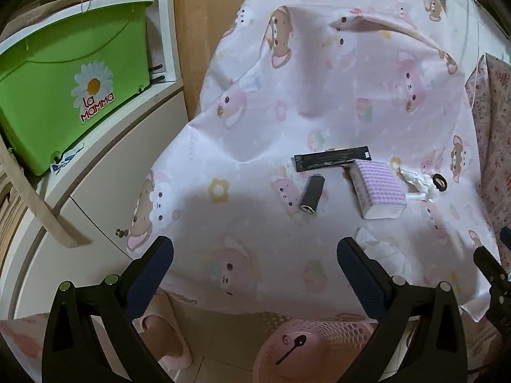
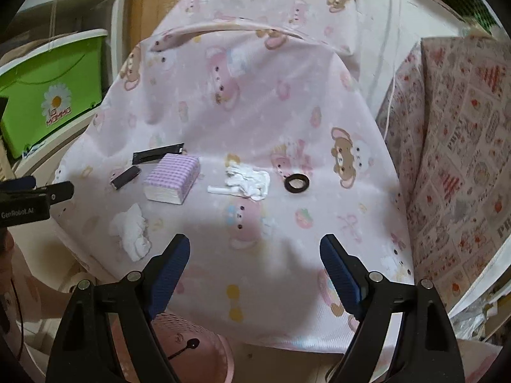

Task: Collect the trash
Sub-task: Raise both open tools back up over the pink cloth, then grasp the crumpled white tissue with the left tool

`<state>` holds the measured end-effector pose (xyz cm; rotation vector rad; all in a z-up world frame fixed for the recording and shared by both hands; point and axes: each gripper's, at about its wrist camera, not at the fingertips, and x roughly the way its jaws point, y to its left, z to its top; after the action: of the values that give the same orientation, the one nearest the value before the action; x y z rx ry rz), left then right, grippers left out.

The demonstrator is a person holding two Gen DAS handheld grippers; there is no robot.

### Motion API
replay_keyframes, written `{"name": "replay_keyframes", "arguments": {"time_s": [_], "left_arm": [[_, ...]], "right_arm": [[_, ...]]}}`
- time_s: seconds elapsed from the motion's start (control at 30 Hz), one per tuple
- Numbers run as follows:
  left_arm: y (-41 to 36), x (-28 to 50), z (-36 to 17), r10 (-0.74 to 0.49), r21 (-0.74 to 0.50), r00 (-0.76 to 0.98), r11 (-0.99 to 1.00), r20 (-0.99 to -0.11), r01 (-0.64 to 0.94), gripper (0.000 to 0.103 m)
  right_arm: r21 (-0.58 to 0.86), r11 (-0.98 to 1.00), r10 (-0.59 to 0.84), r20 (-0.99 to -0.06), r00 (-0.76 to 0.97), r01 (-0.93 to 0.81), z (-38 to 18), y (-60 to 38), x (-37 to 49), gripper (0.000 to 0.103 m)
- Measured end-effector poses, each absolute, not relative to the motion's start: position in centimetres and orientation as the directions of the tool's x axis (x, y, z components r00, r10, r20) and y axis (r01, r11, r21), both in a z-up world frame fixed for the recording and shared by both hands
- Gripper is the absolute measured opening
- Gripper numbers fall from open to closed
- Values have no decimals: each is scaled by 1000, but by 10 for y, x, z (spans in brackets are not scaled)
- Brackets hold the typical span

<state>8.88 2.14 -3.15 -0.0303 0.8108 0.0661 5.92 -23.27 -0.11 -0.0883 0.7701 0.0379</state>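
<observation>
On the pink cartoon-print cloth (image 1: 255, 127) lie a black stick wrapper (image 1: 332, 158), a small dark tube (image 1: 312, 197), a purple-checked tissue pack (image 1: 378, 188), a crumpled white tissue with a stick (image 1: 421, 185), a black ring (image 1: 440, 181) and another crumpled tissue (image 1: 380, 249). The same things show in the right wrist view: wrapper (image 2: 158, 153), tube (image 2: 125, 177), pack (image 2: 172, 178), tissue (image 2: 247, 182), ring (image 2: 297, 183), near tissue (image 2: 132, 229). My left gripper (image 1: 255, 255) is open and empty above the cloth's near edge. My right gripper (image 2: 255, 252) is open and empty too.
A pink perforated basket (image 1: 319, 341) stands on the floor below the cloth's front edge, with a black spoon-like item inside; it shows in the right wrist view (image 2: 191, 344). A green La Mamma box (image 1: 70, 86) sits on a white cabinet at left. A patterned cushion (image 2: 456, 146) is at right.
</observation>
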Motion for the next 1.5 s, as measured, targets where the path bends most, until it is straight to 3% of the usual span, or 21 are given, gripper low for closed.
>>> {"name": "replay_keyframes", "arguments": {"time_s": [0.37,0.53,0.9,1.5], "left_arm": [[0,83,-39,-25,24,692,998,-721,61,93],[-13,83,-44,-105,-12,665,990,-740,143,81],[-44,88,-46,-192,-75,636,976,-748,206,82],[-68,100,-70,-164,-38,594,975,-787,219,82]], "right_arm": [[-85,996,-34,-695,719,-35,-4,-237,62,85],[-85,996,-37,-704,709,-32,-7,-238,64,85],[-102,994,-53,-705,707,-27,-9,-239,68,85],[-81,997,-59,-703,709,3,-5,-250,69,85]]}}
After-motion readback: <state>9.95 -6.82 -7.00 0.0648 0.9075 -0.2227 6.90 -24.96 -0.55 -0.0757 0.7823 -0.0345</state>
